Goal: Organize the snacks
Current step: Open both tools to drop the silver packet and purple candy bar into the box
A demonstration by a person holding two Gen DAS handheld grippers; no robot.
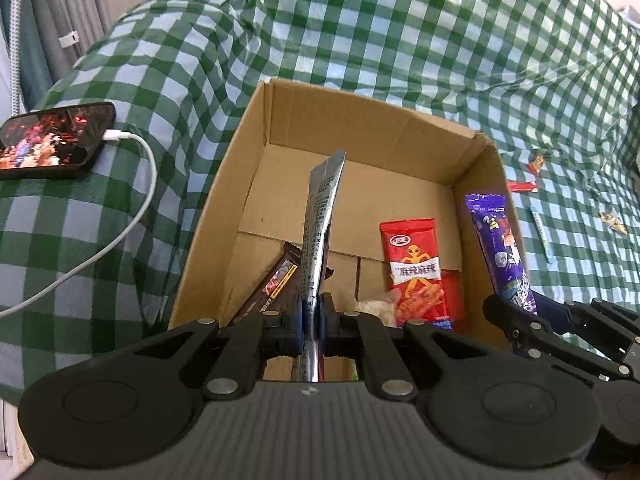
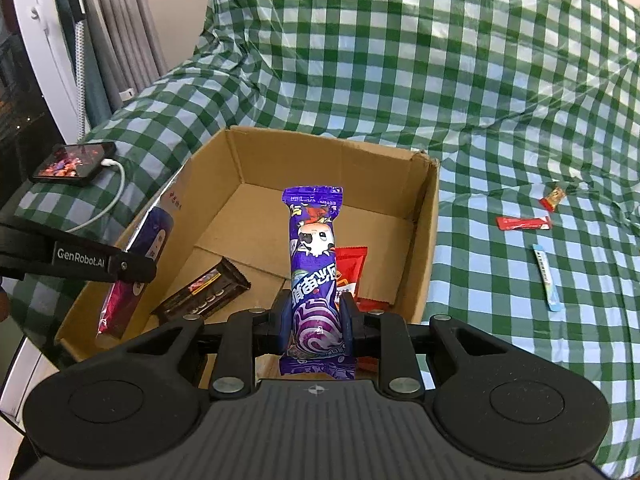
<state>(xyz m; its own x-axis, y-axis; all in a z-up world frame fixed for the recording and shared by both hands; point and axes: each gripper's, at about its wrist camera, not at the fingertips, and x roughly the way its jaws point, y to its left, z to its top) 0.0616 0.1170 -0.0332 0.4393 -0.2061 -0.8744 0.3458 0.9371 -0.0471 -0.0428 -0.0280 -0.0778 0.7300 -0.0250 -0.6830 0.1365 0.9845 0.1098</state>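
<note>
Cardboard box (image 2: 424,248) already holds few snacks; left gripper (image 1: 310,316) clamps silver packet (image 1: 320,216), right gripper (image 2: 316,320) pinches purple packet (image 2: 314,264), both over box. Maybe four wrappers (image 2: 524,223) left on checkered cloth (image 2: 520,288) by box's right side.

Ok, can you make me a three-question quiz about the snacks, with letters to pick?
1. Where does the red packet with the orange alien lie?
A. in the box
B. on the phone
C. in a gripper

2. What colour is the snack in the right gripper?
A. yellow
B. purple
C. white

3. How is the left gripper?
A. wide open, empty
B. shut on a silver packet
C. shut on a cable

Answers:
1. A, the red packet lies on the box floor.
2. B, its wrapper is purple with a cartoon face.
3. B, the pads pinch the thin silver packet, which stands up between them.
</note>
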